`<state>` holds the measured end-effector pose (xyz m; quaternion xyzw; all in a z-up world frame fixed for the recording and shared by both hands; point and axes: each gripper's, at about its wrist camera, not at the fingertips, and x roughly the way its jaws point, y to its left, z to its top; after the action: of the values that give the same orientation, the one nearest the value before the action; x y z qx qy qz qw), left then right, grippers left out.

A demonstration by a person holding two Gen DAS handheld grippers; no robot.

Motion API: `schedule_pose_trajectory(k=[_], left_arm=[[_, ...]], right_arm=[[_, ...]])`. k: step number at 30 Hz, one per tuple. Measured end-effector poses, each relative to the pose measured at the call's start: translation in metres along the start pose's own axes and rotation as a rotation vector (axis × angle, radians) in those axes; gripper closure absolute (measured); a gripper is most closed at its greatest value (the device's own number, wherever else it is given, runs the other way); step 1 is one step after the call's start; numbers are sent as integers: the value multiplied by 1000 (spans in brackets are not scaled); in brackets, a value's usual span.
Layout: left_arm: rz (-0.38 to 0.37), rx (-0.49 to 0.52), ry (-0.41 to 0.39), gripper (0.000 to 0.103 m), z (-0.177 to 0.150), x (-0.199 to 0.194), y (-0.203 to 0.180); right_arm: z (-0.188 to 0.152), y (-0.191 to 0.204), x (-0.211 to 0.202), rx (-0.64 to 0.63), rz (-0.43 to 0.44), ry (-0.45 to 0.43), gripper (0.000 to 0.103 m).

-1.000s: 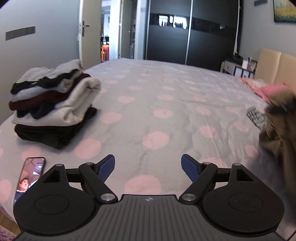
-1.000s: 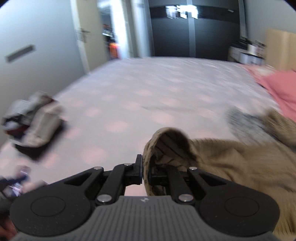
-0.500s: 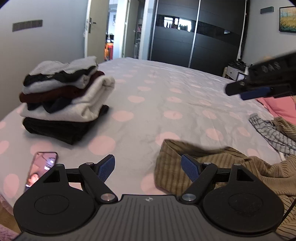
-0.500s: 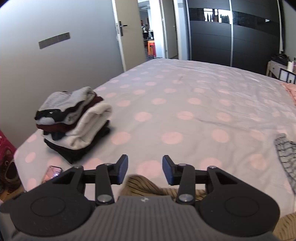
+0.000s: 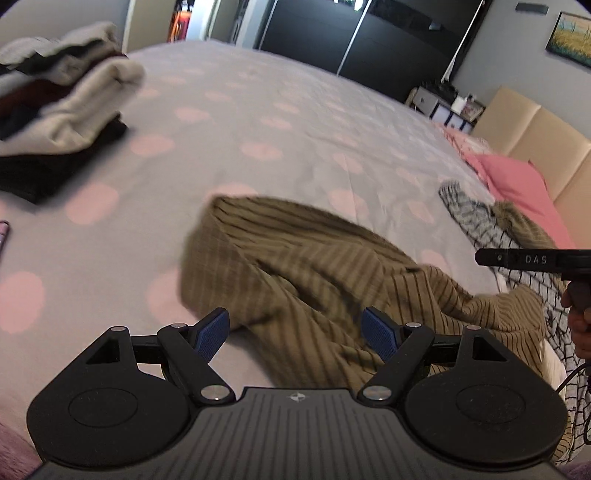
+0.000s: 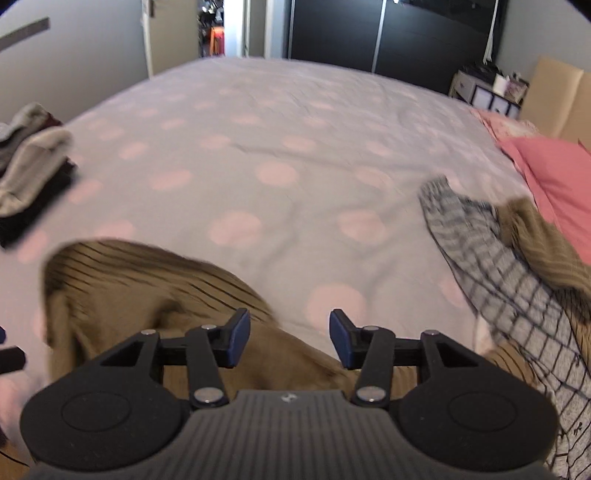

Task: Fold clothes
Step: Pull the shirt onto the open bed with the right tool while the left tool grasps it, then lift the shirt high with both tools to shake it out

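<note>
An olive striped garment [image 5: 310, 266] lies crumpled on the spotted bed sheet [image 5: 280, 122], right in front of both grippers; it also shows in the right wrist view [image 6: 140, 295]. My left gripper [image 5: 295, 334] is open and empty, just above the garment's near edge. My right gripper [image 6: 290, 338] is open and empty over the garment's right part. A grey checked garment [image 6: 491, 266] lies to the right, with another olive piece [image 6: 539, 243] on it.
A stack of folded clothes [image 5: 55, 103] stands at the bed's left edge, also in the right wrist view [image 6: 29, 173]. A pink pillow [image 5: 517, 188] and beige headboard [image 5: 546, 136] are at the right. A dark wardrobe [image 6: 388, 33] stands beyond the bed.
The right gripper let go of the olive garment a second ago, and it now lies on the bed. Both grippers have swung right and lower towards it.
</note>
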<state>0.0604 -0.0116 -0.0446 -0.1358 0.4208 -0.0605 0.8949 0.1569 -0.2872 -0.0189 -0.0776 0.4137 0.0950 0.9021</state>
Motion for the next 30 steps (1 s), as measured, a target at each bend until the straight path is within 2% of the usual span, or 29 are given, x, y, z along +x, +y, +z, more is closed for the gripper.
schedule_pose_trajectory(k=[4,5,9,10,11,13,14,15,16,17,18,22,26,30], left_arm=[[15,-12,75,25,-4,26,-7],[26,-13,92,29,-6,31,-7],[43,-23,173,58,-11,49,1],[44,-25,189,62,-11,52,3],[46,-22,198,72,-12,53,5],[51,-14,208,79,-13,53,8],[53,-12,206,83,-13,51,9],[55,-9,204,89,-13,48,11],[57,-7,200,91,-13,46,13],[59,-6,190,94,-13,42,15],[61,-5,178,99,-12,38,16],[64,15,90,103,-3,13,21],[43,-5,-5,103,16,-19,30],[1,-14,-132,103,54,-66,33]], right_arm=[[-6,-16,30,-3,23,45,47],[-6,-18,37,-6,38,51,46],[-5,-18,66,-28,106,84,37],[-7,-15,73,-46,116,105,37],[-9,-12,80,-65,124,126,37],[-16,-8,90,-99,122,169,40],[-20,-8,92,-104,127,185,57],[-23,-8,91,-104,130,190,83],[-26,-8,89,-103,132,195,88],[-28,-8,86,-102,130,196,97],[-27,-8,78,-99,116,181,100],[-15,-11,39,-83,34,78,101],[15,-7,-21,-61,-53,-90,101],[54,0,-96,-53,-148,-287,101]])
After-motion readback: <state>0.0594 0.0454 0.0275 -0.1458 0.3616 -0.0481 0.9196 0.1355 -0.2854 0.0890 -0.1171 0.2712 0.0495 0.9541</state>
